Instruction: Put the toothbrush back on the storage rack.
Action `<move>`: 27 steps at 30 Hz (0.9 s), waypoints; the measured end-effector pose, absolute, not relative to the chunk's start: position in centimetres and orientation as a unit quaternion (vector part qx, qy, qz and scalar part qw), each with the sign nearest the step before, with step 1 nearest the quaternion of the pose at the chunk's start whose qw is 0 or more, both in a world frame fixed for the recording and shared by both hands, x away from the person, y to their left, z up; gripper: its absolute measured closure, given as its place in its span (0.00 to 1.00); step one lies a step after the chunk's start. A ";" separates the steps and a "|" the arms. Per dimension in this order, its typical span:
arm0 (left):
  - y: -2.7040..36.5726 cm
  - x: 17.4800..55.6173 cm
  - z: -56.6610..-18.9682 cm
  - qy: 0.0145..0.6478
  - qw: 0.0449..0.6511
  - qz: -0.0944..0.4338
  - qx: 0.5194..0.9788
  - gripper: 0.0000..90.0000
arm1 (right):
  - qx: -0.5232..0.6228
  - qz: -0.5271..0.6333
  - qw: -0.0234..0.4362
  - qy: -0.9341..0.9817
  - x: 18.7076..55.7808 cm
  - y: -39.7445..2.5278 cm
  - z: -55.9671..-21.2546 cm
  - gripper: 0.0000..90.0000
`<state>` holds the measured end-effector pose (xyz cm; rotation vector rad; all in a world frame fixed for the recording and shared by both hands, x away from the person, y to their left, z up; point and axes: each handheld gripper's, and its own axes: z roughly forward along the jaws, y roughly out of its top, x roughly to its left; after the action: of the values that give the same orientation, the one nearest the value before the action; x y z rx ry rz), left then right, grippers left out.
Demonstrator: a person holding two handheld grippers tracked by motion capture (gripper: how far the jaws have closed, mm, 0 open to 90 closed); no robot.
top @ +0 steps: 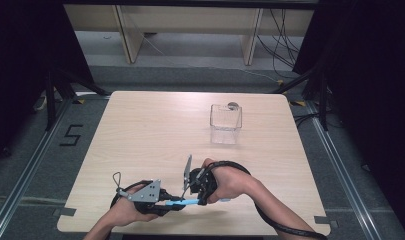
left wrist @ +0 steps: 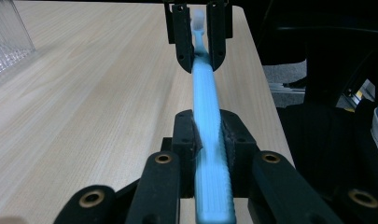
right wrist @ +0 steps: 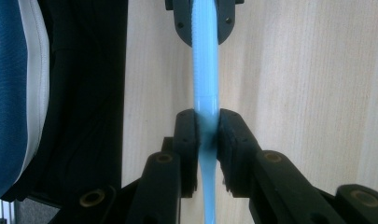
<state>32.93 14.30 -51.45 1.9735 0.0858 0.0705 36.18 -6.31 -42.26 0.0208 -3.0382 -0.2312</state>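
Standing by the table [top: 140, 125], I saw both hands low at its near edge, around six o'clock on the tabletop. Furthest left, the left gripper [top: 162, 204] pointed toward three o'clock with its jaws pressed against the ribbed handle of a light blue toothbrush [top: 184, 202]. In the left gripper view the toothbrush [left wrist: 210, 140] ran straight away from those jaws toward the right gripper [left wrist: 200, 37], whose jaws sat on either side of the thin neck just below the pale head.

Moving right, the right gripper [top: 196, 186] faced back toward nine o'clock. In the right gripper view its jaws were closed narrowly on the toothbrush [right wrist: 205, 93] where the neck begins to thin, and the left gripper [right wrist: 204, 21] held the thicker part at twelve o'clock. So the brush was clamped at both ends and, as far as I could tell, lifted just clear of the wood.

Further right and well apart, at about one o'clock, stood a clear plastic box [top: 225, 123].

To my eye the brush was very light and fairly stiff, though the neck would flex. The smooth neck looked slippery; the ribbed handle seemed the surer place to grip.
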 end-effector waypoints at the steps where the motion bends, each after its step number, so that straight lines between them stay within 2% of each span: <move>1: 14.3 33.0 -51.4 0.036 0.547 0.034 0.836 0.86 | 0.005 -0.078 0.047 -0.996 36.2 -6.3 -42.3 0.86; 7: 14.4 32.9 -51.5 0.048 0.555 0.043 0.830 0.86 | -0.014 -0.094 0.035 -0.995 36.5 -6.5 -41.8 0.79; 13: 14.6 33.3 -51.7 0.062 0.562 0.061 0.822 0.86 | -0.072 -0.139 -0.011 -0.988 36.5 -7.8 -39.7 0.68; 19: 15.2 33.7 -51.3 0.089 0.576 0.089 0.808 0.86 | -0.126 -0.223 -0.031 -0.966 35.5 -9.9 -38.0 0.63; 24: 15.3 33.9 -51.3 0.108 0.596 0.097 0.790 0.86 | -0.136 -0.279 -0.056 -0.949 34.6 -11.3 -37.8 0.62; 27: 15.6 34.0 -51.2 0.130 0.605 0.105 0.778 0.86 | -0.182 -0.328 -0.061 -0.925 33.5 -12.4 -38.2 0.61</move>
<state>33.96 15.64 -51.22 1.8004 0.3009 0.2420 33.53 -12.38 -38.17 -0.5961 -3.0250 -1.0716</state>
